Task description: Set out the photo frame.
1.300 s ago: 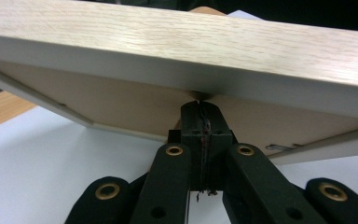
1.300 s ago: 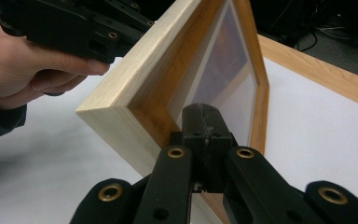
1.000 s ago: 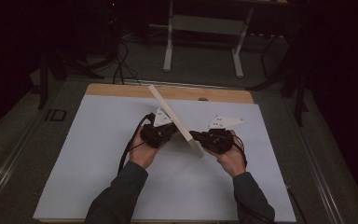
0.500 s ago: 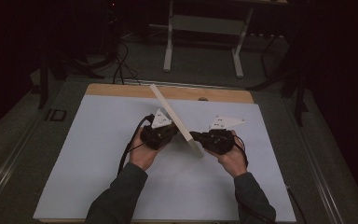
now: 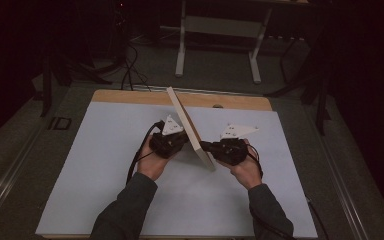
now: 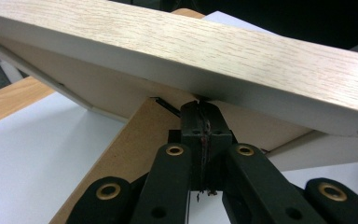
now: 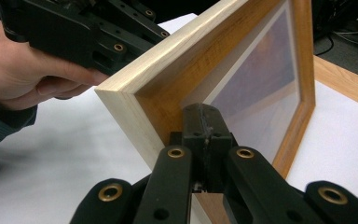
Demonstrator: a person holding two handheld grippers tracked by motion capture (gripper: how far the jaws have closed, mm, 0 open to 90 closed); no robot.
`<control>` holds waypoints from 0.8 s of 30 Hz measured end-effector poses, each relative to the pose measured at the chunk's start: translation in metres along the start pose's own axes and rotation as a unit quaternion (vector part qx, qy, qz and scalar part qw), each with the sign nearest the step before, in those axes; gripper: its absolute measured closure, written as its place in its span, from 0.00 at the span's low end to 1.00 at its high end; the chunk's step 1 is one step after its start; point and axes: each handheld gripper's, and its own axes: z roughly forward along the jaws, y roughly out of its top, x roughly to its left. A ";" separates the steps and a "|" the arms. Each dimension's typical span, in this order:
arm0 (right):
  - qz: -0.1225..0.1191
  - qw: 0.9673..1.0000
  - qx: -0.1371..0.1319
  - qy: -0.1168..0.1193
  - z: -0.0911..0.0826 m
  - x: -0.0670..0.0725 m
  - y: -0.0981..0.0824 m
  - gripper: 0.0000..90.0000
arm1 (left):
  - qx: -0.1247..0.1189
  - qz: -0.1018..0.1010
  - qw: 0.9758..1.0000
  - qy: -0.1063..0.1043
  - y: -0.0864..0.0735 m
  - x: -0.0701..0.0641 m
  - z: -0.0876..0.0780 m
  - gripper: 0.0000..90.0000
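Nothing has moved: your picture frame (image 5: 190, 127) still stands tilted on the white table (image 5: 105, 165), between your two claws. Your left claw (image 6: 200, 112) and right claw (image 7: 204, 116) are both pinched tight, tips pressing against it.

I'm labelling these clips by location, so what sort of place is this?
Probably a lab or workshop recording station rather than a home: a wooden table covered by a plain white sheet, cables trailing over a dark floor, and a metal stand behind. A wooden picture frame is the sole prop.
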 end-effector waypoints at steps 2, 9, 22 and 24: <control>0.000 1.000 0.001 0.000 0.002 0.001 0.001 1.00 | -0.001 -0.004 1.000 -0.005 0.000 0.002 0.000 1.00; -0.001 1.000 0.001 0.002 0.007 0.002 0.004 1.00 | -0.005 -0.011 1.000 -0.020 -0.002 0.009 -0.001 1.00; 0.001 1.000 0.005 -0.004 0.018 0.005 0.009 1.00 | -0.012 -0.014 0.999 -0.030 -0.005 0.016 -0.005 1.00; 0.001 1.000 0.005 -0.007 0.019 0.005 0.010 1.00 | -0.012 -0.013 0.999 -0.030 -0.005 0.016 -0.005 1.00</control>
